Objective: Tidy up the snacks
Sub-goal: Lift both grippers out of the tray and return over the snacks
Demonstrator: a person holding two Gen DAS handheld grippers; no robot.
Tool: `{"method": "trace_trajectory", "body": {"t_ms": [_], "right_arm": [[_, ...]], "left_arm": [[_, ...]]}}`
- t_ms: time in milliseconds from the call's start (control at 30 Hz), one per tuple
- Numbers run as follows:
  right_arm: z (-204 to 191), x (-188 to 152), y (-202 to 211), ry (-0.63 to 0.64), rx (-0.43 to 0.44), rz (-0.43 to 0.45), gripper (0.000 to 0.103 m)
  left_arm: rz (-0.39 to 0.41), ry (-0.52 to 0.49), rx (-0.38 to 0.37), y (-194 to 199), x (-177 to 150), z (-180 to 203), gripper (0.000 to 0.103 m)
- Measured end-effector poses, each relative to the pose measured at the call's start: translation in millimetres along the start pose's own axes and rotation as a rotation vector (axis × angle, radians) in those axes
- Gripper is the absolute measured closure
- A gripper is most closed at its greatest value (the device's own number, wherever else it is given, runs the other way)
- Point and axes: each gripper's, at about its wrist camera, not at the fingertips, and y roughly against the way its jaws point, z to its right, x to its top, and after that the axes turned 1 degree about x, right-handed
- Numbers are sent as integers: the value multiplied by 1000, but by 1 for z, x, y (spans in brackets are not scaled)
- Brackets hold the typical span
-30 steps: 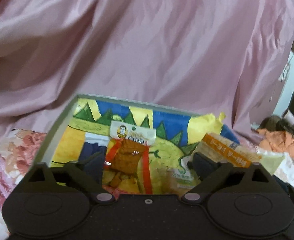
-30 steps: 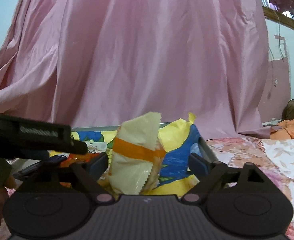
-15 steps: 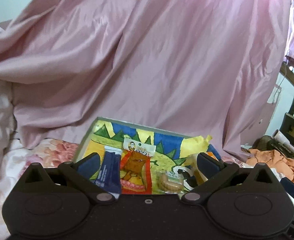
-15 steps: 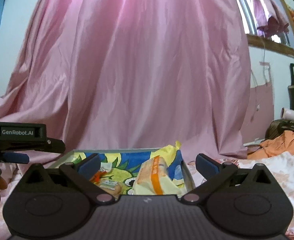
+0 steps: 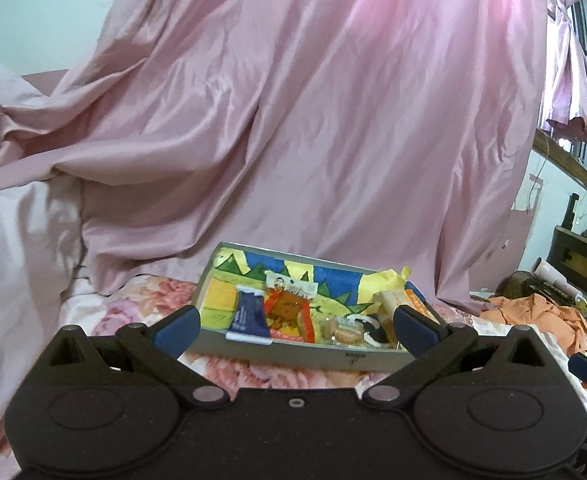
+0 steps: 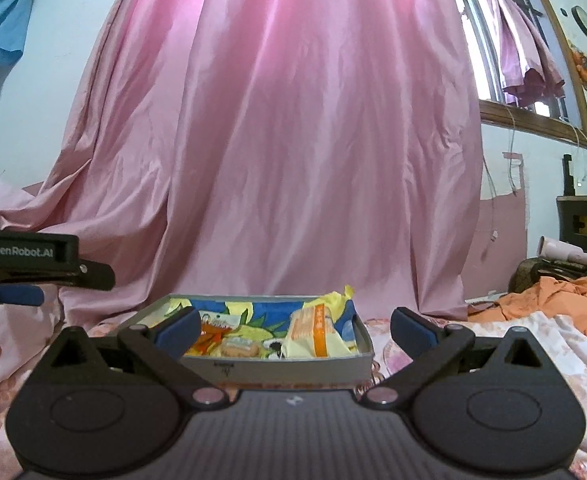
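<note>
Soft daylight glowing through the pink curtain (image 6: 293,140), slight blur, fisheye-bent edges, dark corners

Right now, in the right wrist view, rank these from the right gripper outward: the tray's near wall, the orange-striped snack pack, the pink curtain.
From the right gripper:
1. Tray's near wall, directly ahead, low.
2. Orange-striped snack pack, inside the tray, right end.
3. Pink curtain, behind the tray, filling the background.

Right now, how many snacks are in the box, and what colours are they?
Dark blue packet: 1
Red-orange packet: 1
Clear pack of small cakes: 1
Pale yellow packet with orange stripe: 1
Total: 4 that I can make out in the tray.
</note>
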Motion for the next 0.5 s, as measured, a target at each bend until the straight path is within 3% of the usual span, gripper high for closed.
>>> {"method": "trace_trajectory", "body": {"t_ms": [500], "right_arm": [[-10, -24, 57, 28, -6, -63, 0]], "left_arm": [[-31, -52, 10, 53, -49, -18, 1]]}}
